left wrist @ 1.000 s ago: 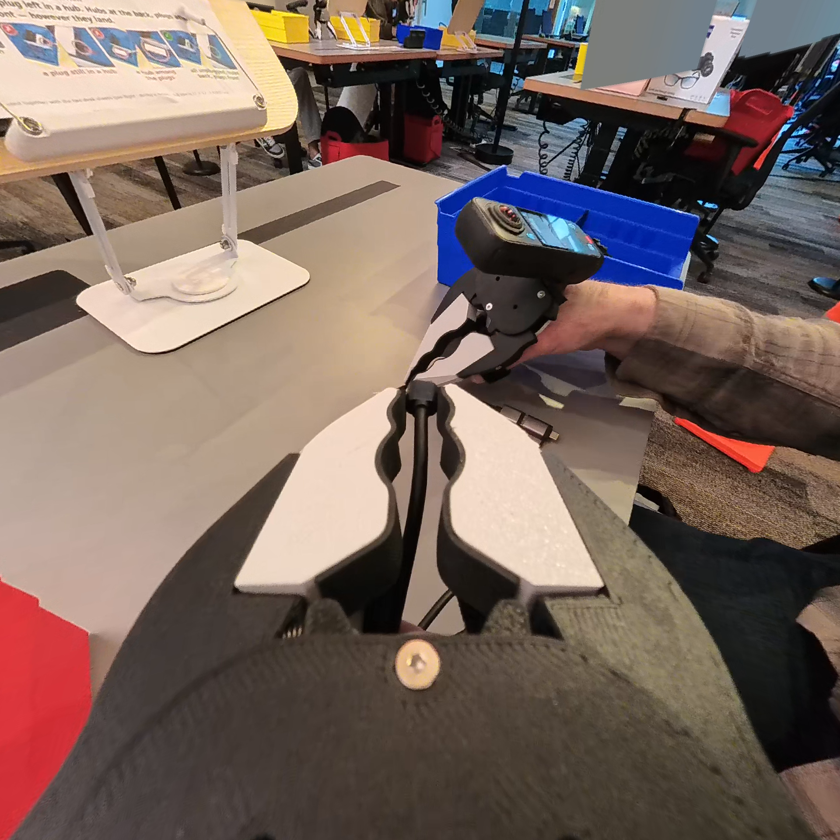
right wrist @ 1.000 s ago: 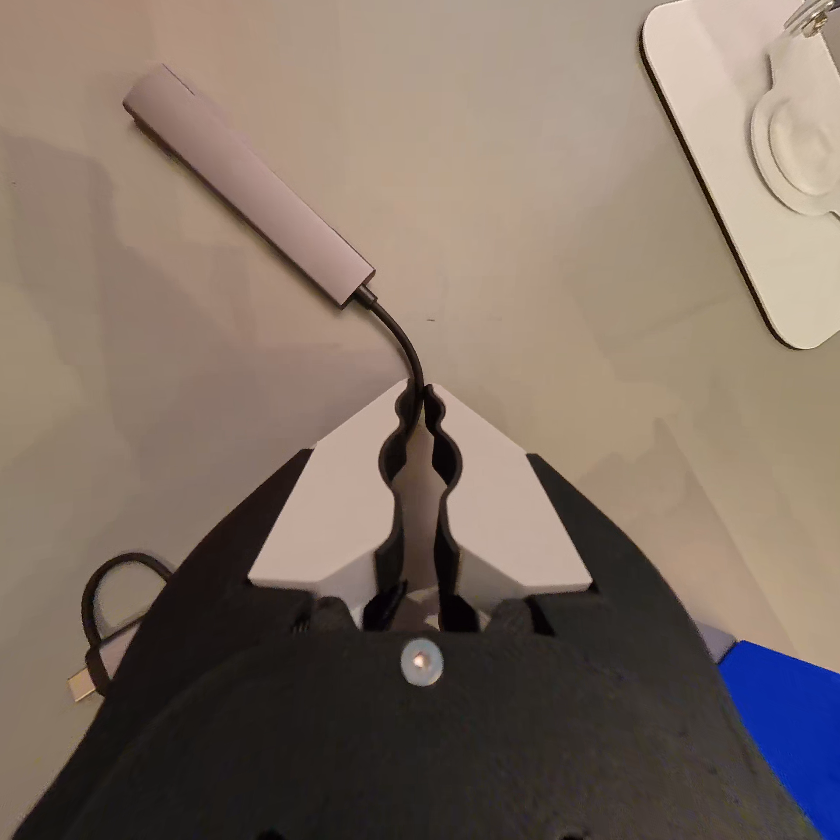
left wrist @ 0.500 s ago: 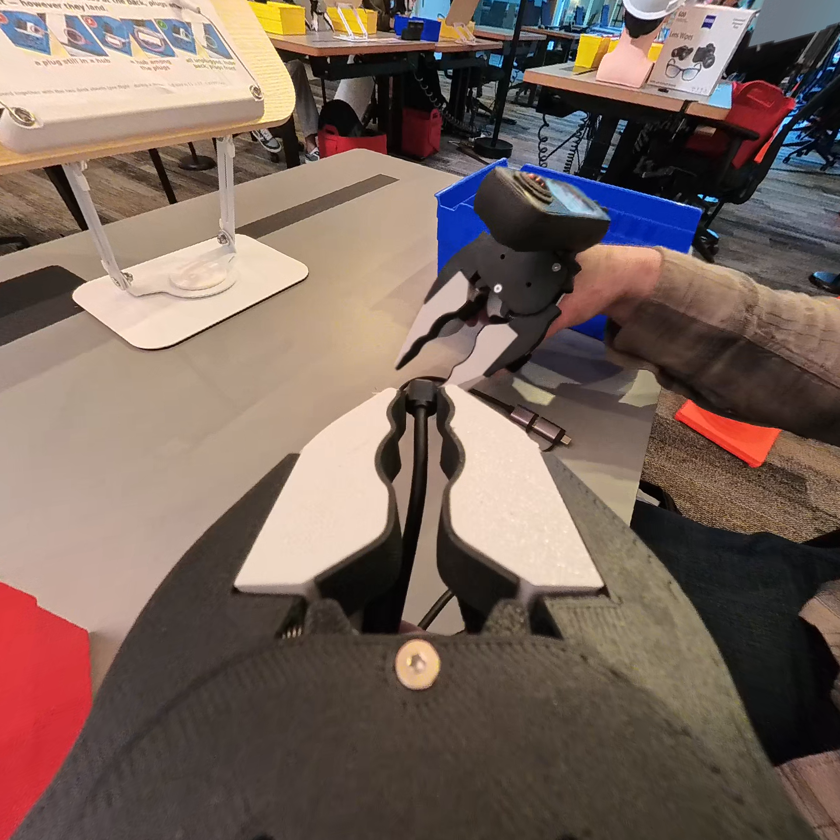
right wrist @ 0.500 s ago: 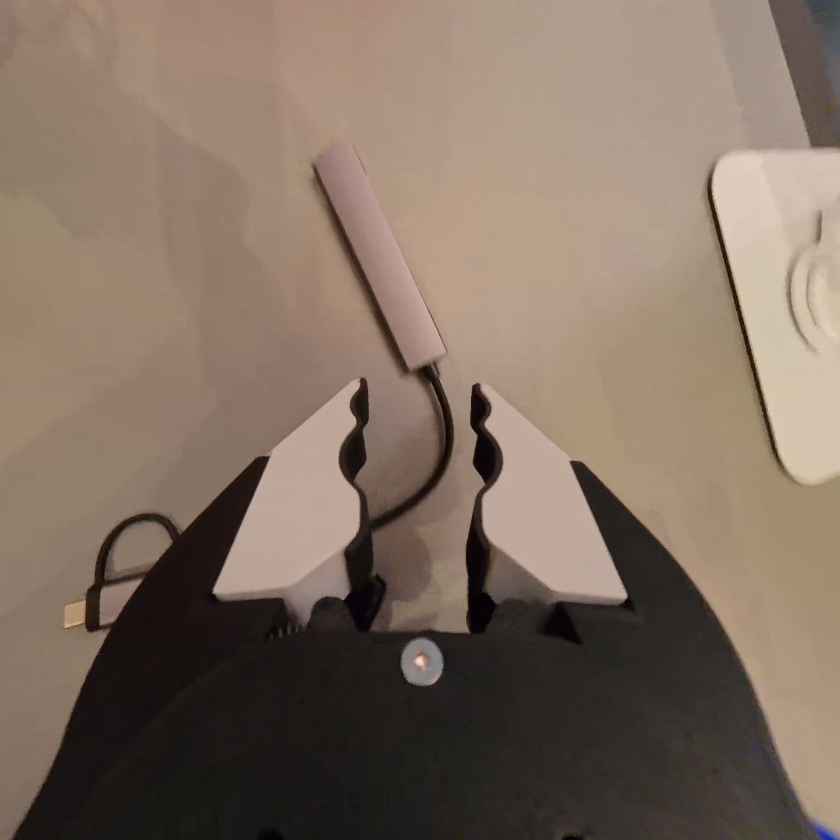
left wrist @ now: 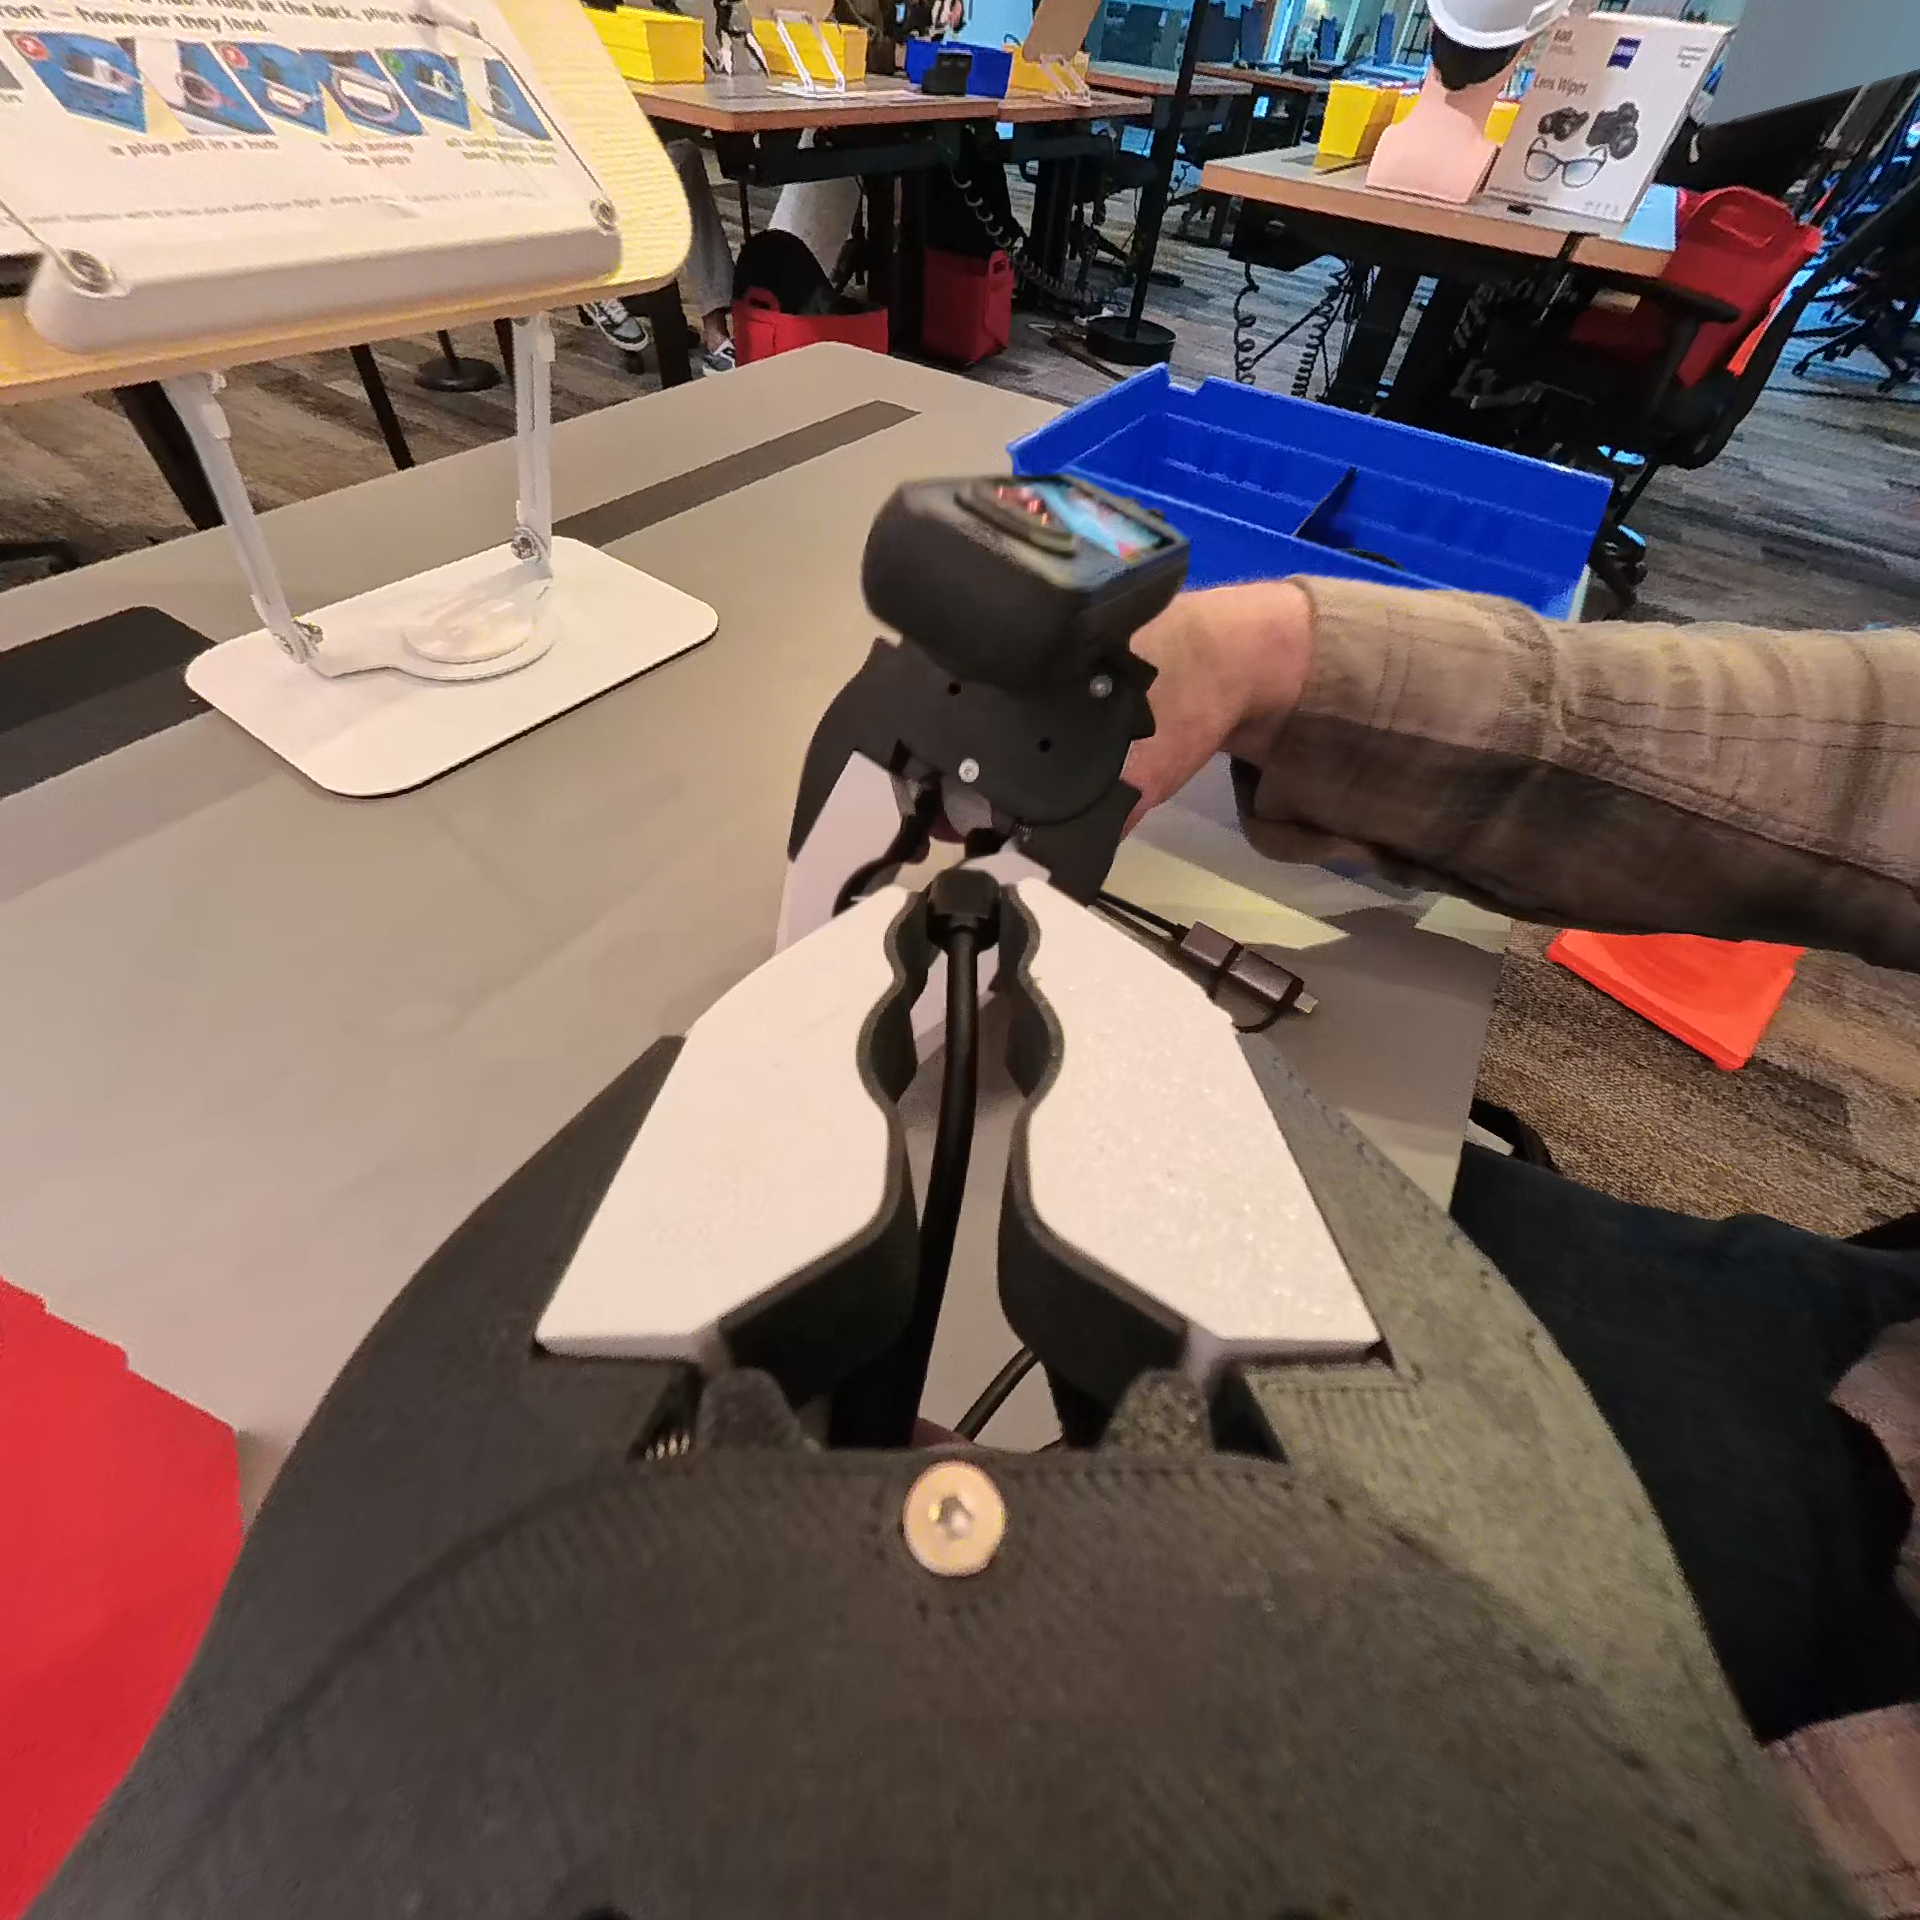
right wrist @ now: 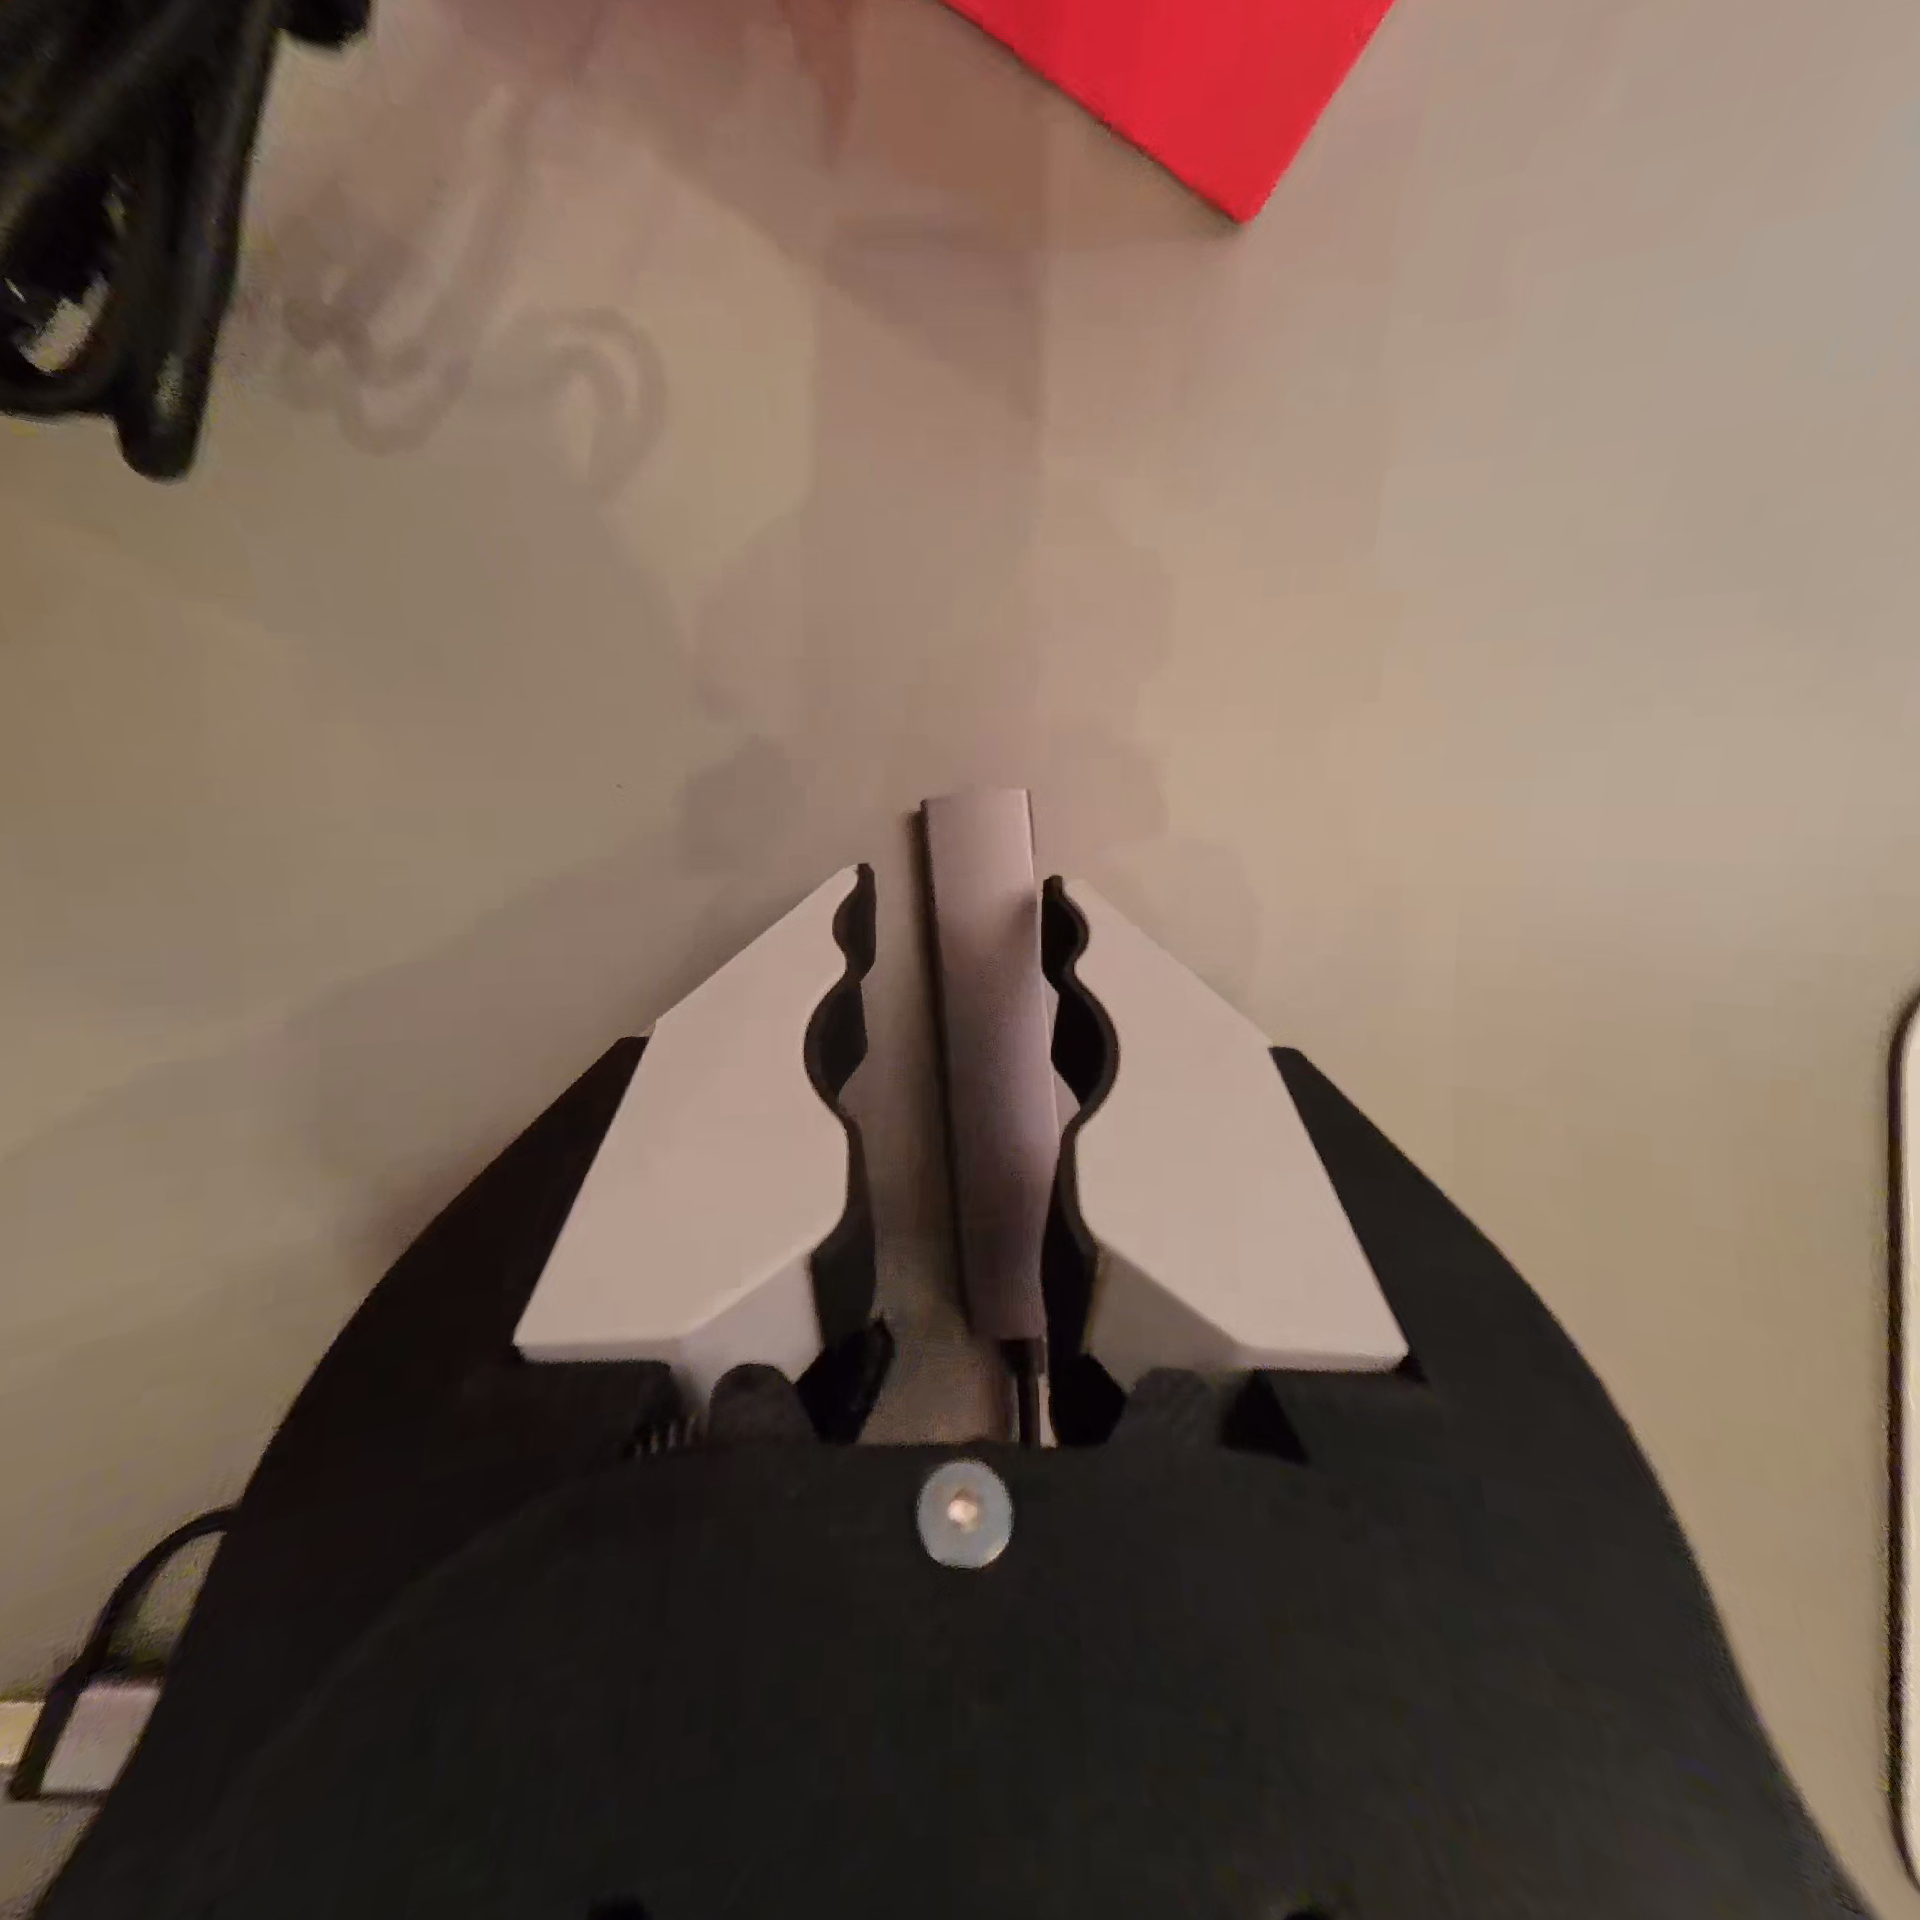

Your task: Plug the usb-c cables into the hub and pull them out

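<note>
Grippers mid-job: one pinching a cable, one straddling the hub

Left gripper (left wrist: 961, 914) clamped on a black usb-c cable (left wrist: 958, 1091), fingers drawn in close, plug end poking out right at the tips and the cord running back down the middle toward the gripper body. Held above the grey table (left wrist: 364, 987), pointing toward the other gripper.

Right gripper (right wrist: 958, 883) spread to a middling gap, not gripping anything. Grey hub (right wrist: 987, 1039) lying lengthwise in the slot between the two fingers, far end sticking out a bit past the tips. Hub sitting nearer the right-hand finger, maybe brushing it, with a clear gap on the left side; hard to tell actual contact through the blur. Hub's own short black lead (right wrist: 1023, 1397) visible at the near end, disappearing under the gripper body.

Same right gripper seen from the left wrist view too, tipped downward at the table just past the left one's tips, held by a hand (left wrist: 1216, 696) in a brownish checked sleeve.

Another cable end with a dark adapter plug (left wrist: 1242, 971) lying on the table near the edge, just beside both grippers. White stand base (left wrist: 447, 675) further back on the left, blue bin (left wrist: 1309, 488) at the far corner, red block (right wrist: 1195, 94) off at the top of the right wrist view.
</note>
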A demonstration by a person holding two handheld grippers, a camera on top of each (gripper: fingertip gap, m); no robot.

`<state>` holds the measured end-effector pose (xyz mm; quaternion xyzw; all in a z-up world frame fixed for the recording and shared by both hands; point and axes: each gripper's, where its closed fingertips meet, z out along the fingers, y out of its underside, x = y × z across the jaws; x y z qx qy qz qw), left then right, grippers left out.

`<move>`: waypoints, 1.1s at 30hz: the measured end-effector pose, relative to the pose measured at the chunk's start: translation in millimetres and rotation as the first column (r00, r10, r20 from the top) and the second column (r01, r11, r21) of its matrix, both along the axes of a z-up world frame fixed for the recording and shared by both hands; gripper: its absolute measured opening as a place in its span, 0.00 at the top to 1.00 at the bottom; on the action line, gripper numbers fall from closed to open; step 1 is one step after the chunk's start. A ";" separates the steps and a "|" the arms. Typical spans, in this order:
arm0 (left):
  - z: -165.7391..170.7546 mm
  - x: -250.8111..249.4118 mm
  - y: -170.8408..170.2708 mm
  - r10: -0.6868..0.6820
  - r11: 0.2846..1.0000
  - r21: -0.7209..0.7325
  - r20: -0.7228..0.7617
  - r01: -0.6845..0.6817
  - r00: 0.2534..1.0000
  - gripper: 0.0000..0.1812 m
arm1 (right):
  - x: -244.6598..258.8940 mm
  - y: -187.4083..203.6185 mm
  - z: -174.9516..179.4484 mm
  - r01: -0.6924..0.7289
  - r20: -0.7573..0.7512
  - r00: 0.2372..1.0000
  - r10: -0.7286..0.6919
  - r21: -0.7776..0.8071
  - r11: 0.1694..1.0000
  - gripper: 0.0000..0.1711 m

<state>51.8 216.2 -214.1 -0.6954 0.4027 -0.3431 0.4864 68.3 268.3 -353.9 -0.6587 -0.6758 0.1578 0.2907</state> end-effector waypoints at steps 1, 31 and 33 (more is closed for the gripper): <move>0.5 -1.0 0.6 0.001 1.000 0.000 0.002 -0.001 1.000 0.93 | -0.1 1.6 -5.1 -0.005 0.020 1.000 0.005 0.013 1.000 0.84; -11.7 -0.2 5.8 0.019 0.999 0.050 -0.073 -0.016 0.997 0.93 | 20.0 -39.7 98.6 -0.246 -0.584 0.806 0.096 -0.183 0.952 0.89; -12.7 0.4 5.8 0.021 0.998 0.060 -0.083 -0.016 0.996 0.93 | 17.8 -42.8 103.1 -0.263 -0.592 0.799 0.109 -0.179 0.948 0.89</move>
